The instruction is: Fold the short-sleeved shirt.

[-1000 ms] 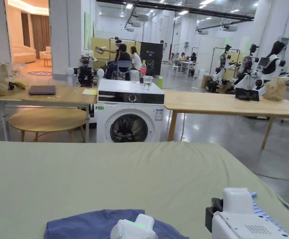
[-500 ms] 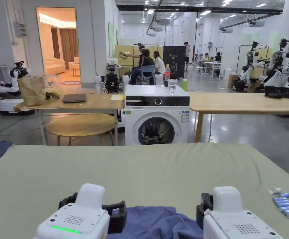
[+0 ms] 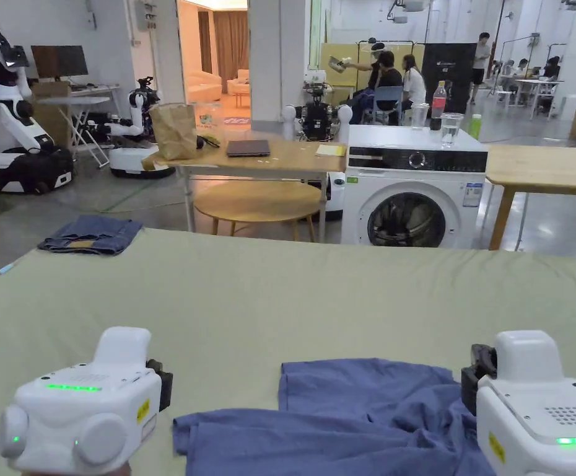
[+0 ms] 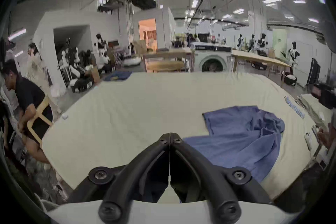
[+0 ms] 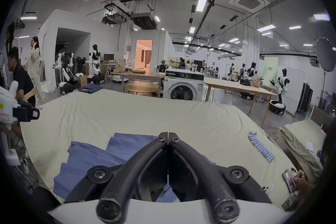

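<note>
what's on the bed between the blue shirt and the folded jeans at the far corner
Nothing: in the head view the stretch of sheet between the blue shirt and the folded jeans is bare. The right gripper view shows the same.

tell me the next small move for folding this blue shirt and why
Probably open both and lower them onto the shirt's edges to spread it flat. The blue shirt lies rumpled and bunched on the green sheet, not yet laid out. The left hand-held gripper and right hand-held gripper both have jaws closed on nothing, above the cloth.
</note>
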### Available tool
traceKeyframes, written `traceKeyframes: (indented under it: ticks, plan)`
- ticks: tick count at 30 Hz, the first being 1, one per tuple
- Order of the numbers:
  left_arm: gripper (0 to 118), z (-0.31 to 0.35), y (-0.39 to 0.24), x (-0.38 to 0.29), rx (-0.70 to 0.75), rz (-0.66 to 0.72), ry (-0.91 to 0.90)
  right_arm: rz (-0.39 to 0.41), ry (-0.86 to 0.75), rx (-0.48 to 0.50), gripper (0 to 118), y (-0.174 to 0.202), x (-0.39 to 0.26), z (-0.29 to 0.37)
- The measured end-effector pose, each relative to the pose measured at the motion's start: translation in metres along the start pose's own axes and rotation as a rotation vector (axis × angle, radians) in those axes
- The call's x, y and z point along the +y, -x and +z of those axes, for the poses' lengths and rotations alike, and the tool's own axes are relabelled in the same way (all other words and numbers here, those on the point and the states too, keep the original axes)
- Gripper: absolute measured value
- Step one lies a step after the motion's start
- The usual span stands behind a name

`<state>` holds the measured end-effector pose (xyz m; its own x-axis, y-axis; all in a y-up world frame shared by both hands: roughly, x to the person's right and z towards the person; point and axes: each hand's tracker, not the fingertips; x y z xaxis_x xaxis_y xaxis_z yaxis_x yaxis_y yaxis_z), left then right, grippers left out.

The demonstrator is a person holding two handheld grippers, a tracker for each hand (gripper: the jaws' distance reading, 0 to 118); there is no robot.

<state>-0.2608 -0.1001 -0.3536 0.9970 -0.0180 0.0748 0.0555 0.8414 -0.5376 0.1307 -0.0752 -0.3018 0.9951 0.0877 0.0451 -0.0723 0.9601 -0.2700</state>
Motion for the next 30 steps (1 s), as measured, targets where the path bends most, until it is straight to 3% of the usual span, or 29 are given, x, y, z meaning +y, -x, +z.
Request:
traceKeyframes:
  ticks: [7, 8, 9, 10, 11, 13, 17, 19, 21, 22, 25, 26, 27, 28, 30]
  plan:
    - [3, -0.142, 0.0, 0.007, -0.026, 0.038, 0.324, -0.012, 0.046, -0.046, 0, -0.02, -0.013, -0.023]
    - [35, -0.153, 0.0, 0.01, -0.026, 0.028, 0.363, -0.013, 0.056, -0.053, 0, -0.024, -0.016, -0.027]
    - [99, -0.168, -0.001, 0.012, -0.047, 0.033, 0.41, -0.015, 0.063, -0.059, 0, -0.027, -0.017, -0.031]
    - [118, -0.184, -0.001, 0.011, -0.087, 0.063, 0.455, -0.019, 0.07, -0.066, 0, -0.03, -0.02, -0.034]
    - [115, -0.197, 0.001, 0.009, -0.124, 0.098, 0.489, -0.027, 0.077, -0.075, 0, -0.034, -0.022, -0.037]
    - [113, -0.214, 0.004, 0.013, -0.047, 0.153, 0.547, -0.043, 0.086, -0.085, 0, -0.041, -0.026, -0.041]
    - [108, -0.243, 0.011, 0.002, 0.01, 0.126, 0.689, -0.064, 0.105, -0.101, 0, -0.052, -0.033, -0.046]
    - [82, -0.254, 0.016, -0.005, 0.018, 0.164, 0.738, -0.066, 0.109, -0.107, 0, -0.055, -0.036, -0.045]
    - [76, -0.256, 0.024, -0.007, 0.004, 0.243, 0.728, -0.067, 0.114, -0.105, 0, -0.058, -0.037, -0.044]
    - [58, -0.254, 0.026, -0.007, 0.015, 0.256, 0.723, -0.061, 0.115, -0.109, 0, -0.059, -0.039, -0.043]
    - [42, -0.247, 0.025, -0.002, -0.016, 0.231, 0.703, -0.065, 0.111, -0.121, 0, -0.067, -0.041, -0.041]
    - [30, -0.246, 0.027, -0.001, -0.024, 0.242, 0.665, -0.081, 0.114, -0.12, 0, -0.07, -0.042, -0.039]
    - [0, -0.246, 0.028, -0.002, -0.021, 0.275, 0.639, -0.09, 0.114, -0.121, 0, -0.073, -0.042, -0.038]
    - [0, -0.248, 0.027, -0.002, -0.013, 0.315, 0.639, -0.092, 0.113, -0.124, 0, -0.075, -0.044, -0.036]
    - [0, -0.251, 0.019, -0.005, -0.036, 0.245, 0.684, -0.087, 0.119, -0.131, 0, -0.08, -0.047, -0.034]
